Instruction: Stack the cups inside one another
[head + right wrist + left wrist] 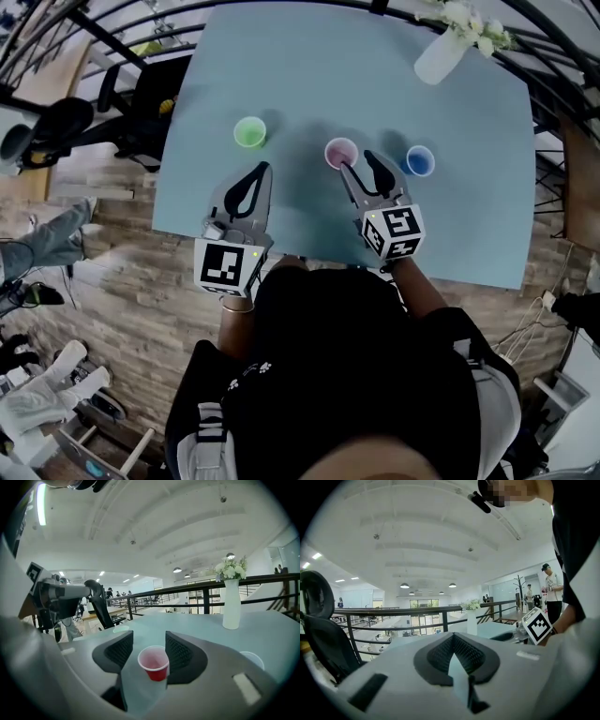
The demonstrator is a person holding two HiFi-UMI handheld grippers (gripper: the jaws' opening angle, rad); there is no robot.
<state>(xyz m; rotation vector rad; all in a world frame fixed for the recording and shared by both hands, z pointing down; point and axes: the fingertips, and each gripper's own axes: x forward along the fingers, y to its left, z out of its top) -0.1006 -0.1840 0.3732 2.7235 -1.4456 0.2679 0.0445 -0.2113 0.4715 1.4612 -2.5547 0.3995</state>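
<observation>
Three cups stand apart on the light blue table (309, 75): a green cup (249, 132) at left, a red cup (341, 153) in the middle, a blue cup (419, 160) at right. My right gripper (357, 160) is open, its fingertips just short of the red cup (153, 663), which shows upright in the gap between the jaws without either pad pressing on it. The blue cup (252, 658) sits to its right, and the green cup (120, 629) farther left. My left gripper (263, 169) is shut and holds nothing, a little short of the green cup. Its fingertips meet in the left gripper view (453, 637).
A white vase (441, 58) with white flowers stands at the table's far right corner (231, 606). A black railing (206, 592) runs behind the table. A black office chair (122, 103) stands off the left edge. The near table edge lies under my hands.
</observation>
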